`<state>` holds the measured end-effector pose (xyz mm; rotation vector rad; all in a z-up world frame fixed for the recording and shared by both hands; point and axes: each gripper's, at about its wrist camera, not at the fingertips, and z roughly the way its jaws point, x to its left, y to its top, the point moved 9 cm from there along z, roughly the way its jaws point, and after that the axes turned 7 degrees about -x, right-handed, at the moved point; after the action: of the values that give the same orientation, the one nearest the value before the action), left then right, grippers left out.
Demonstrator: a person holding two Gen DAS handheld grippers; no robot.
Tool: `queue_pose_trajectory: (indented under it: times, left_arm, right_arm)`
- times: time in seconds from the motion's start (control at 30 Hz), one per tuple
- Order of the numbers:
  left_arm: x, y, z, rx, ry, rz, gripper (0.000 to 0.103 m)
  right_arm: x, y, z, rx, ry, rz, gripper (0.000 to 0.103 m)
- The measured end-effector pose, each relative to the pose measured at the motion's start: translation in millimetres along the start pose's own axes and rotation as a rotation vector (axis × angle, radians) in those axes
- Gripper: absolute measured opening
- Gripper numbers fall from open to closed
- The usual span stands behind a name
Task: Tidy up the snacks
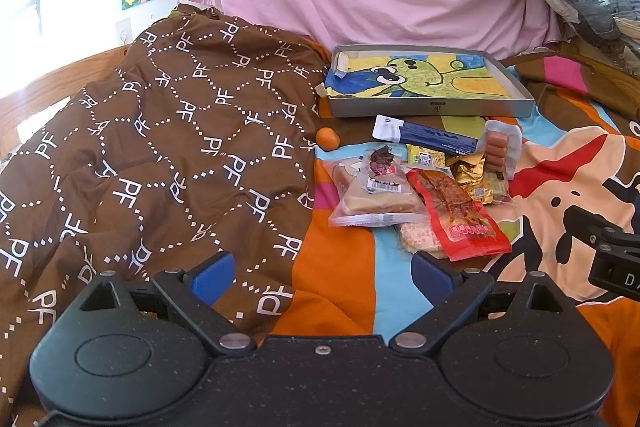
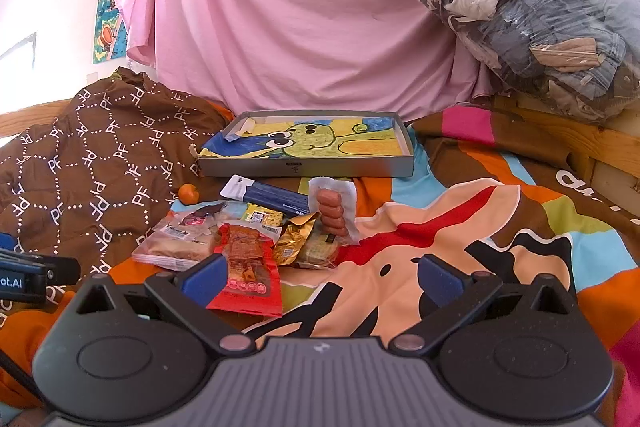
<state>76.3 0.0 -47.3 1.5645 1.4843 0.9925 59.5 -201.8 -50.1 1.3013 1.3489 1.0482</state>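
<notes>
Bedding holds a snack pile [image 1: 420, 191] at twelve o'clock, short of the empty tray [image 1: 430, 107], presumably its destination; left gripper [image 1: 322, 277] and right gripper [image 2: 320, 277] hover, fingers spread.

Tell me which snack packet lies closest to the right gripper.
The red packet: its near end lies just beyond the right gripper's left fingertip. The bread, gold and sausage packets all lie farther back.

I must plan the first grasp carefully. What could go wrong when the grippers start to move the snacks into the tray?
1. The snack packets overlap: lifting the red packet may drag those it touches.
2. The small orange lies loose on soft, uneven bedding and may roll if nudged.
3. The sausage pack leans upright on the gold packet; it may topple.
</notes>
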Motion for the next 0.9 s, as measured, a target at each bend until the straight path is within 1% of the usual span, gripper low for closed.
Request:
queue_pose_trajectory:
  times: [0.4,0.63,0.9]
  left_arm:
    - [0.8,-2.0,-0.8,0.004,-0.001,-0.002,0.095]
    - [1.1,-4.5,0.5,0.012,0.0,-0.007,0.095]
    - [1.2,-4.7,0.5,0.013,0.0,-0.008,0.095]
  right_arm:
    - [-1.4,-0.2,0.5,0.002,-0.006,0.001,0.103]
    - [0.6,-2.1,0.5,0.009,-0.015,-0.02,0.103]
    - [1.1,-3.9,1.4,0.022,-0.003,-0.012,0.103]
